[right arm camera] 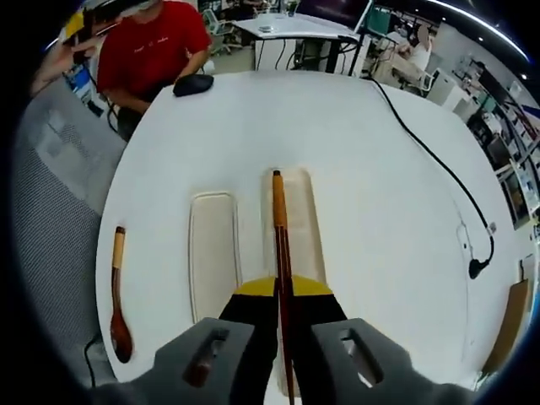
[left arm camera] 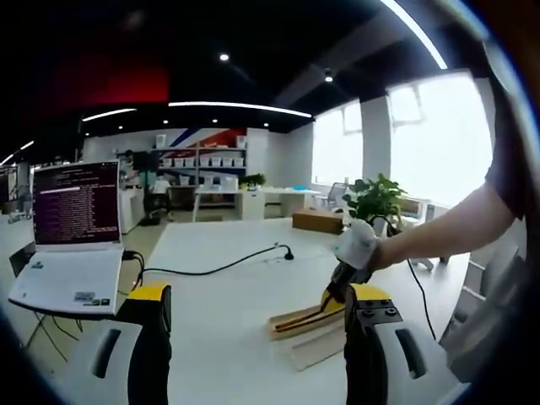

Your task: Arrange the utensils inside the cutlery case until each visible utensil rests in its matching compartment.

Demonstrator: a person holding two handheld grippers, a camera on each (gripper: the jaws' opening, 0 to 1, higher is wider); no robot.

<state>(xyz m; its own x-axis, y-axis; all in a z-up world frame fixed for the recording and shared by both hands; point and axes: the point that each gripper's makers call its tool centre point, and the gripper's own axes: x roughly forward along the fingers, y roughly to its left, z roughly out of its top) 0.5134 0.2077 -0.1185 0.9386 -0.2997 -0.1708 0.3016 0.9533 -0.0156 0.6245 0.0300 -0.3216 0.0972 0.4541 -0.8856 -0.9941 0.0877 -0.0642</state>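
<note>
White desk point(right arm camera: 380, 211) carrying pale cutlery case point(right arm camera: 213, 253). Right tool point(right arm camera: 281, 304) clenched on chopsticks point(right arm camera: 278, 219), poised over case's right compartment. Left tool point(left arm camera: 253, 316) released, grasping nothing. Wooden spoon point(right arm camera: 117, 295) lying left of case, apart.

Ahead of my left jaws the worktop point(left arm camera: 228, 253) lies bare up to the black cable point(left arm camera: 211, 268) that runs across it. A laptop point(left arm camera: 72, 245) stands off to the left of them. To their right my other arm reaches in, blocking that side over the cutlery case point(left arm camera: 308, 331). My right jaws are closed on the chopsticks point(right arm camera: 279, 253), which lie over the case's right compartment. The left compartment is free, and a spoon point(right arm camera: 118, 295) lies further left on the worktop.
</note>
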